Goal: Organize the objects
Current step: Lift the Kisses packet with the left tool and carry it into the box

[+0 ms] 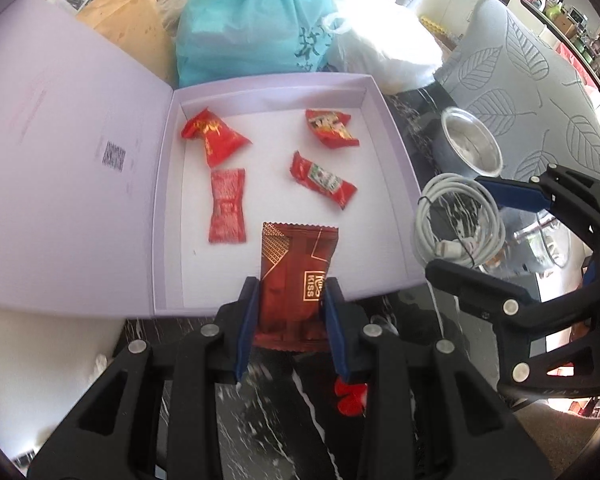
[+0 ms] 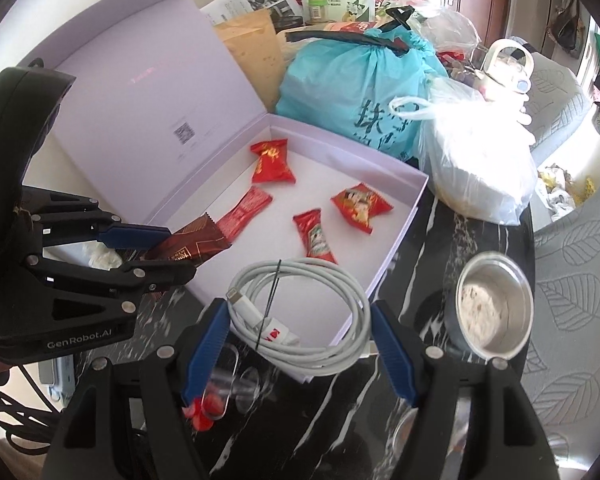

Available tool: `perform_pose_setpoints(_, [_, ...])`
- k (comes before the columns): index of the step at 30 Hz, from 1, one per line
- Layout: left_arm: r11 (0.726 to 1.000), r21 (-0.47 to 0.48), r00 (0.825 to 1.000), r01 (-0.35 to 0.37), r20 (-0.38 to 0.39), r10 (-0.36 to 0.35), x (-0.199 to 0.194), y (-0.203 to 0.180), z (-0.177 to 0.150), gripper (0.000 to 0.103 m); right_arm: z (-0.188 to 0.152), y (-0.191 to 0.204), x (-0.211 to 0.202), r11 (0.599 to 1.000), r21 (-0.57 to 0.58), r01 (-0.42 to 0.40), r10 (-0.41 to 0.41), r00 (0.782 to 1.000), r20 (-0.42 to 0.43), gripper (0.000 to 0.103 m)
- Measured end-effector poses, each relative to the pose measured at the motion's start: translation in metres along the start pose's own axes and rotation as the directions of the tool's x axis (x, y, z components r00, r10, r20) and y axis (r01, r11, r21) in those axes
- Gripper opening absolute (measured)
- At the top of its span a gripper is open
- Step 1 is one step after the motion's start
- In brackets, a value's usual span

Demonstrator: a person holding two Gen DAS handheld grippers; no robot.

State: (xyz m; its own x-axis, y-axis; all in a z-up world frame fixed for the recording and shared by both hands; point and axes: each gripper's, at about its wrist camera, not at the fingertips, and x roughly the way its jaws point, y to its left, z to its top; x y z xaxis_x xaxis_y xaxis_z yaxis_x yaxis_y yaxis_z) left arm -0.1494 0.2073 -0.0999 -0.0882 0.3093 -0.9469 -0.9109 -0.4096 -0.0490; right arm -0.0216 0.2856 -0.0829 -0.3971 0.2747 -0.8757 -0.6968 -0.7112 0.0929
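Four red candies (image 1: 220, 136) sit in my purple box (image 1: 396, 184).
My left hand-held gripper (image 1: 290, 312) pinches a brown snack pack (image 1: 296, 264) over the box's near edge; right hand-held gripper (image 2: 300, 336) squeezes a white cable coil (image 2: 320, 292) w/ wide jaws.

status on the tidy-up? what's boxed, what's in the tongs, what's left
Done: four red candies lie in the open lilac box. In hand: left tongs are shut on a dark red snack packet at the box's near edge; right tongs hold the coiled white cable over its corner. Left: release both; a small red item remains on the table.
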Motion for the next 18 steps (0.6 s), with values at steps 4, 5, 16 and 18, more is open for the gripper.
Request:
perform_pose_setpoints(4, [1.0, 0.003, 1.0, 0.0, 0.008, 0.0, 0.008, 0.007, 0.016, 0.03, 0.015, -0.007, 0.01, 1.0, 0.02, 0.003, -0.003, 1.0, 0.002, 0.072])
perform_pose_setpoints(5, [1.0, 0.003, 1.0, 0.0, 0.009, 0.0, 0.01, 0.009, 0.019, 0.03, 0.019, -0.008, 0.012, 1.0, 0.027, 0.003, -0.003, 1.0, 0.004, 0.072])
perform_pose_setpoints(16, [1.0, 0.006, 1.0, -0.009, 0.013, 0.009, 0.037, 0.034, 0.054, 0.03, 0.057, -0.021, 0.043, 0.997, 0.077, 0.016, -0.016, 1.0, 0.005, 0.072])
perform_pose_setpoints(18, [1.0, 0.011, 1.0, -0.01, 0.015, 0.01, 0.041, 0.037, 0.058, 0.03, 0.063, -0.024, 0.049, 0.996, 0.086, 0.022, -0.022, 1.0, 0.002, 0.072])
